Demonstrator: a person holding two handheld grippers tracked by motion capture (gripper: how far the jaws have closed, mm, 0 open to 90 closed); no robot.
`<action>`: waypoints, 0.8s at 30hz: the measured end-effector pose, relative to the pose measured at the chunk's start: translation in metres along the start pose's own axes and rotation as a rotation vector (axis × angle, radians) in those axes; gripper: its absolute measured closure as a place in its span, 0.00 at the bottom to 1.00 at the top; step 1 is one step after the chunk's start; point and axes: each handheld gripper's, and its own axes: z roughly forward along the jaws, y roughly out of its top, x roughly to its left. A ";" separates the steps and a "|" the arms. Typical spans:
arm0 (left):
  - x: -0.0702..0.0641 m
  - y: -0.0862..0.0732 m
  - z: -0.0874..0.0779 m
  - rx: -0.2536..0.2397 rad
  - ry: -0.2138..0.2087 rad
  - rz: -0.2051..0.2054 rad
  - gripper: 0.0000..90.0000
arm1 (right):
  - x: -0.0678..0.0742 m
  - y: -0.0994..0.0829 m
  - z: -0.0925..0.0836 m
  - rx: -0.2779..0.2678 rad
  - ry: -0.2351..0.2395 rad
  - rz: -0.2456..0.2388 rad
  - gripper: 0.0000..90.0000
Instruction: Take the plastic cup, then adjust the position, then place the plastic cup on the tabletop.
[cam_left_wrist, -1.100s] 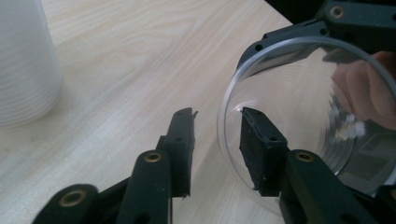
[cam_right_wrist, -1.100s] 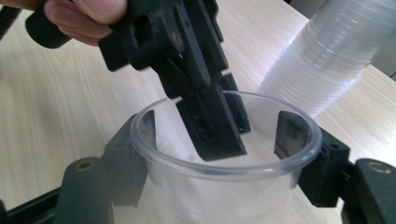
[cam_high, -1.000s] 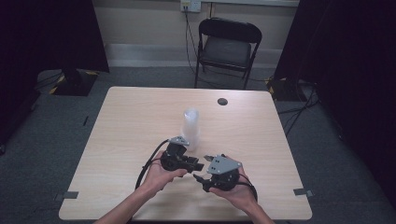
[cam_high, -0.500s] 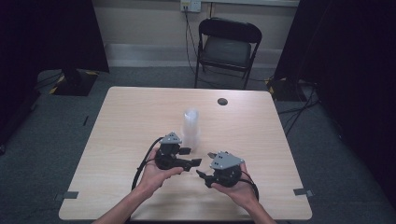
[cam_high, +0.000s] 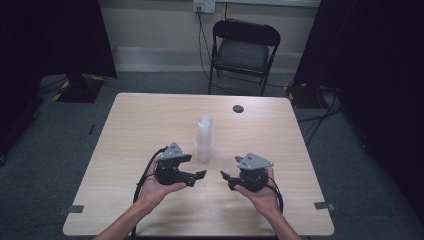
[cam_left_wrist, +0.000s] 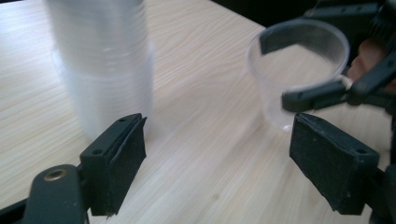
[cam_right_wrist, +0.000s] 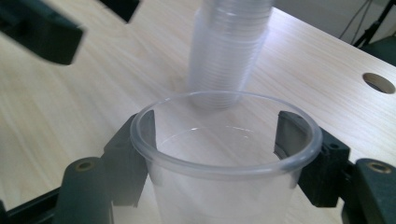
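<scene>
A tall stack of clear plastic cups stands mid-table; it also rises in the left gripper view and the right gripper view. My right gripper is shut on a single clear cup, with one jaw on each side of its wall just under the rim. That cup hangs upright a little off the wood, right of the stack. My left gripper has just been opening and now stands open with nothing between its jaws. In the high view the left gripper faces the right one across a small gap.
The light wooden table has a dark round spot near its far edge. A black folding chair stands beyond the table. Both forearms come in over the near edge. Bare wood lies left and right of the stack.
The two grippers, almost touching a second ago, have drawn apart, the left one to the left and the right one to the right. The left jaws have spread wider.
</scene>
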 end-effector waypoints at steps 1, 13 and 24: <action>0.002 -0.002 -0.002 -0.009 0.006 -0.007 0.20 | 0.000 0.000 0.000 0.000 0.000 0.000 0.33; 0.013 -0.018 -0.023 -0.002 0.036 0.020 0.17 | -0.014 0.010 0.005 -0.028 -0.019 0.054 0.33; 0.019 -0.032 -0.025 -0.011 0.098 0.049 0.17 | -0.034 0.021 0.010 -0.062 -0.043 0.149 0.33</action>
